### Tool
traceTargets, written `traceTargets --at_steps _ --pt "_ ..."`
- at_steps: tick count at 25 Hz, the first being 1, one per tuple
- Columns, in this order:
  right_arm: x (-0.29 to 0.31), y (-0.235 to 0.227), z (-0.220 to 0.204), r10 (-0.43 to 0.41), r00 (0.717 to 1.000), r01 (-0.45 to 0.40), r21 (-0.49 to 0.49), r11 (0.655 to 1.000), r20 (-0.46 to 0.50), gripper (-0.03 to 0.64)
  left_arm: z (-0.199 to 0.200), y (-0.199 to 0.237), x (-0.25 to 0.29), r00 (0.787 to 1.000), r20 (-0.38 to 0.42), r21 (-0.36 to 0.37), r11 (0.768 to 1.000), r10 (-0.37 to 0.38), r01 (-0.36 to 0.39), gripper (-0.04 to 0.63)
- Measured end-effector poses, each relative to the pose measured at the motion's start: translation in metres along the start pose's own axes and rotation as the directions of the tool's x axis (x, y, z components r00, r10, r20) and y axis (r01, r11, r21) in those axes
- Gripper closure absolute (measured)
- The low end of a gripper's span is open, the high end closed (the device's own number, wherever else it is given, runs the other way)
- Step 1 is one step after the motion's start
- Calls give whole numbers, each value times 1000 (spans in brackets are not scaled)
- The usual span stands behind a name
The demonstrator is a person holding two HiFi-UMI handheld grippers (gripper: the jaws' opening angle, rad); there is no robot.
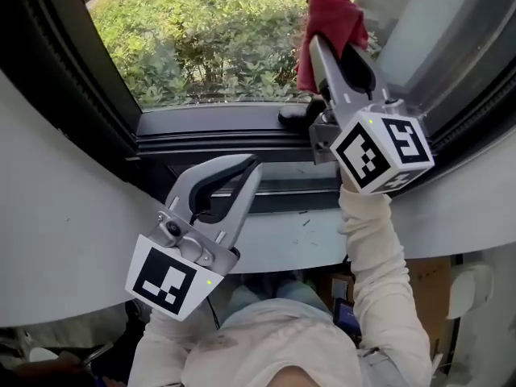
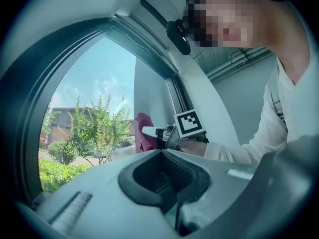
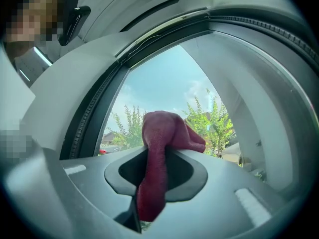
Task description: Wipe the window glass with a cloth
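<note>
A dark red cloth is bunched at the tip of my right gripper, which is shut on it and holds it up against the window glass at the upper right. In the right gripper view the red cloth hangs down between the jaws, with the glass behind it. My left gripper is lower, over the sill, shut with nothing in it. From the left gripper view, the cloth and the right gripper show far off against the pane.
A dark window frame curves along the left. A dark sill track runs under the glass, with a black handle on it. White wall lies below. Green bushes stand outside.
</note>
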State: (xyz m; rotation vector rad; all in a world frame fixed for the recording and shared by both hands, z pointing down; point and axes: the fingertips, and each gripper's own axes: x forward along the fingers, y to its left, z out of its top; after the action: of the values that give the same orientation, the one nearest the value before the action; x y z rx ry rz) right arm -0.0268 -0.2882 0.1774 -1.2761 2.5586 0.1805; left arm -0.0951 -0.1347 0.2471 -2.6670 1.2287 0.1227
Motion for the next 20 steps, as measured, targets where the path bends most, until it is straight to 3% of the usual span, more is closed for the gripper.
traceTargets --at_steps 15,20 --pt "66 146 -28 197 980 -197 16 980 -11 512 -5 50 -59 997 6 -37 997 72 -72 595" --pt "75 164 -30 235 972 -235 17 972 1 511 -5 61 -70 995 6 -44 994 99 -99 595"
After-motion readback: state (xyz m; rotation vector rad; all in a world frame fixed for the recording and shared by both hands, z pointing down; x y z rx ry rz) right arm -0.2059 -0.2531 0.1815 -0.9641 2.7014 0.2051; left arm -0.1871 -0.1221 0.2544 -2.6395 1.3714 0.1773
